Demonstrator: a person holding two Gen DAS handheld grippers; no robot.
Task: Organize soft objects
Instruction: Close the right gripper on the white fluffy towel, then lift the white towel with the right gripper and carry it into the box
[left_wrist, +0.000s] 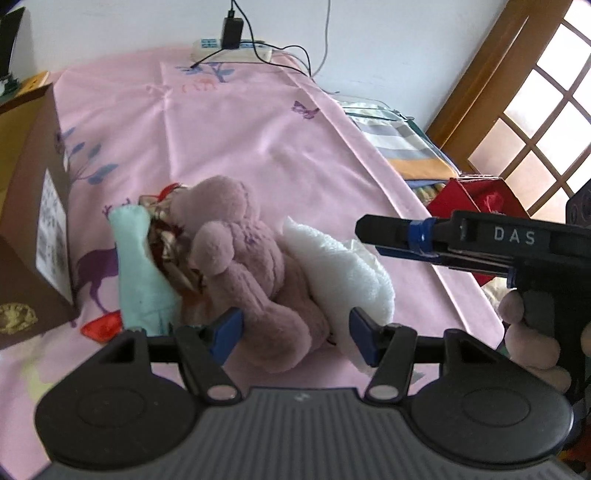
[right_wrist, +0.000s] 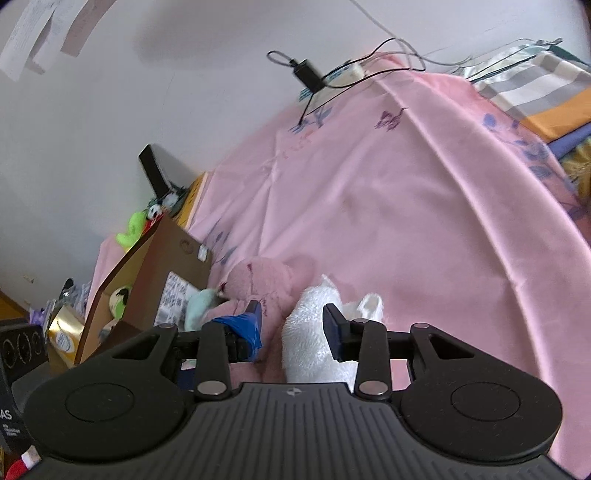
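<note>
The pink plush toy (left_wrist: 251, 266) lies on the pink bedsheet (left_wrist: 258, 129), wedged in a small heap: a mint-green cloth (left_wrist: 142, 266) leans against its left side, a patterned red-and-gold fabric piece (left_wrist: 173, 236) is tucked between the two, and a fluffy white towel (left_wrist: 340, 266) presses against its right. The whole pile sits just beside the brown cardboard box (left_wrist: 33, 206), which stands at the bed's left edge.

My left gripper (left_wrist: 295, 334) hovers at the near end of the plush toy, its fingers spread to either side of the toy's lower part; the blue pads do not press on it.

My right gripper (right_wrist: 291, 325) comes in over the same heap, with the white towel (right_wrist: 317, 332) between its fingers. They stand partly apart (I cannot tell whether the pads bite the pile or only brush it). From the left wrist view that gripper (left_wrist: 360, 229) reaches in from the right, above the towel.

Farther back, a white power strip (left_wrist: 229, 50) with a black adapter (left_wrist: 232, 33) rests by the wall, and folded striped bedding (left_wrist: 399, 140) lies beyond the sheet's right edge.
</note>
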